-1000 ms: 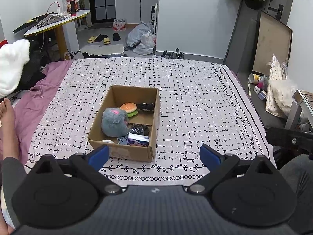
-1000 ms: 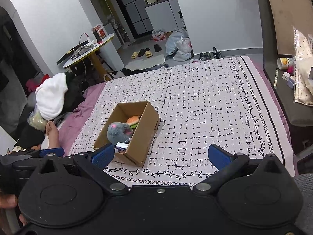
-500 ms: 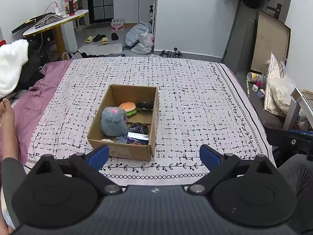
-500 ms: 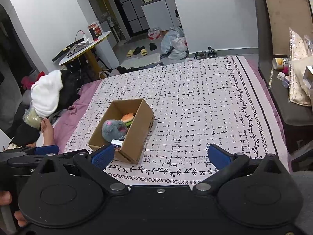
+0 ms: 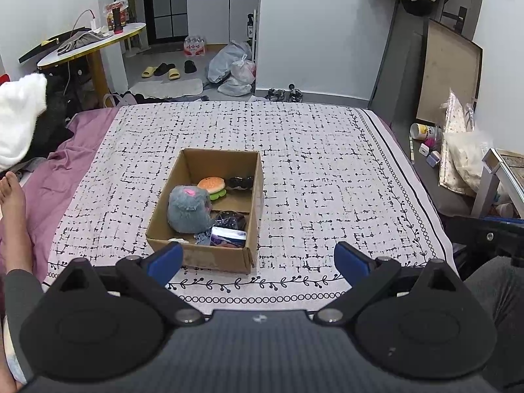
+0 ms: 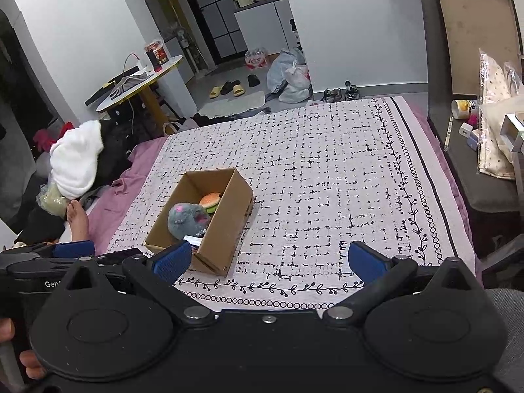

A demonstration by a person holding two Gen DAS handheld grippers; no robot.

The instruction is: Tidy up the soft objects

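Observation:
An open cardboard box [image 5: 252, 229] [image 6: 226, 229] sits on the patterned bedspread [image 5: 327, 170] [image 6: 327, 180] near its front edge. Inside lie a grey plush [image 5: 188, 208] [image 6: 186, 219], a burger toy [image 5: 212, 186] [image 6: 210, 200], a dark soft item [image 5: 240, 181], a black item [image 5: 229, 219] and a small packet [image 5: 228, 236]. My left gripper [image 5: 258, 262] hovers open just in front of the box, holding nothing. In the right wrist view my right gripper [image 6: 268, 260] is open and empty, to the right of the box. The left gripper's body [image 6: 42, 262] shows at that view's left edge.
A person's bare foot [image 5: 13, 196] rests on the purple sheet [image 5: 49, 177] at the left. White and black fabric [image 6: 78, 160] is piled beyond it. A side shelf with bags and small items [image 6: 484, 137] flanks the bed's right edge. Floor clutter lies past the bed.
Both views have drawn back slightly, so the box looks a little smaller and farther away. Both grippers stay open and empty; the box contents are unchanged.

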